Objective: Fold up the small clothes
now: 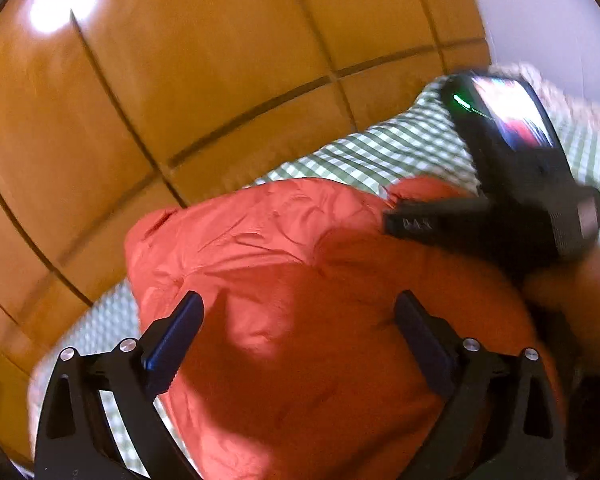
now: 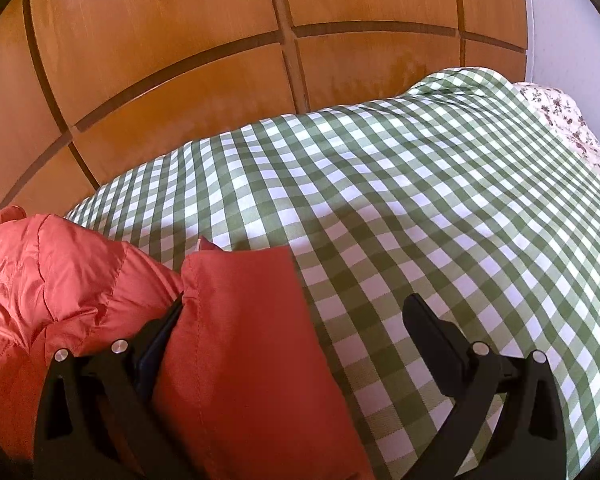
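Wooden wardrobe panels (image 2: 204, 92) fill the upper part of both views, and below them lies a bed under a green-and-white checked cover (image 2: 440, 208), on which I am working. On it rests the task's thing, an orange-red quilted garment (image 1: 300, 280), at the lower centre of the left wrist view and the lower left of the right wrist view. I judge it light, soft and puffy, with a smooth, likely slippery shell that springs back; I would take it at a stitched hem or flat edge rather than on the padded bulk. My left hand-held gripper (image 1: 300, 332) stands released, jaws wide, over the garment with nothing pinched. My right hand-held gripper (image 2: 296, 328) also has its jaws spread: the left finger is tucked into a crease of the garment, a flat orange panel (image 2: 244, 320) lies partly between the jaws, and the right finger stands apart over the cover, so nothing is clamped. Only the left view shows the right device from outside, its lit screen (image 1: 512, 112) at upper right; only the right view shows the flat panel's seams and a floral fabric (image 2: 568, 120) at far right.
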Demonstrator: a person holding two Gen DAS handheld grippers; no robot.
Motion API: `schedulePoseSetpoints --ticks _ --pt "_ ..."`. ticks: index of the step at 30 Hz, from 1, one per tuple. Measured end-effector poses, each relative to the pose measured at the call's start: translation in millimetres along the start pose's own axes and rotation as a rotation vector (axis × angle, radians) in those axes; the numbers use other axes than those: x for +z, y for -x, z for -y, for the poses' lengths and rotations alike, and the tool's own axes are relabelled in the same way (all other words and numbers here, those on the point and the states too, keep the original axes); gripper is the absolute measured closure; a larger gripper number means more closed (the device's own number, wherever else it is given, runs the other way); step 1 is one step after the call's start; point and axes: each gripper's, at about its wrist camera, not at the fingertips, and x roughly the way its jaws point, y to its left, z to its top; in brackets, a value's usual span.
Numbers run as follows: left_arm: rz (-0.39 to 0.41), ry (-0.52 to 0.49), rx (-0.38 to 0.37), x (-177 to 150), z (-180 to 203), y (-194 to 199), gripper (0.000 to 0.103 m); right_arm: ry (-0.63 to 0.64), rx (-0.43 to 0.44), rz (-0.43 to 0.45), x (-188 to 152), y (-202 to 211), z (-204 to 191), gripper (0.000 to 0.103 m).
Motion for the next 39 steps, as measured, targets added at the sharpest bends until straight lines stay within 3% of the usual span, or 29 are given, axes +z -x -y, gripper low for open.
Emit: schedulePoseSetpoints --ticks 1,4,8,12,14,18,22,26,30,35,39 --pt "0.021 -0.002 0.021 -6 4 1 0.007 0.007 -0.003 0.003 0 1 -1 0.002" --pt "0.03 0.129 -0.074 -24 -9 -9 0.008 0.031 -0.004 0.011 -1 3 -4 0.002" --pt "0.054 0.104 -0.046 -30 -2 -10 0.007 0.046 -0.017 0.015 -2 3 -7 0.002" --pt "0.019 0.095 -0.108 -23 -10 -2 0.007 0.043 -0.019 0.028 -2 8 -6 0.002" --pt "-0.016 0.122 -0.149 -17 -23 4 0.007 0.024 0.031 0.038 -2 16 0 0.002" --pt "-0.053 0.199 -0.141 -17 -46 10 0.005 -0.017 0.117 0.056 -11 43 13 0.002" --pt "-0.049 0.311 -0.203 -26 -56 15 0.004 -0.009 0.165 0.067 -25 71 12 0.002" --pt "-0.02 0.224 -0.169 -32 -31 18 0.004 -0.001 0.153 0.054 -34 95 9 0.002" --pt "0.027 0.134 -0.155 -42 -13 15 0.004 0.106 0.061 0.06 -51 89 9 0.002" --pt "0.025 0.121 -0.177 -44 -18 15 0.004 -0.103 0.217 0.011 -64 67 34 0.002" --pt "0.035 0.211 -0.253 -49 -45 28 0.004 -0.144 0.261 -0.036 -62 77 41 0.002"
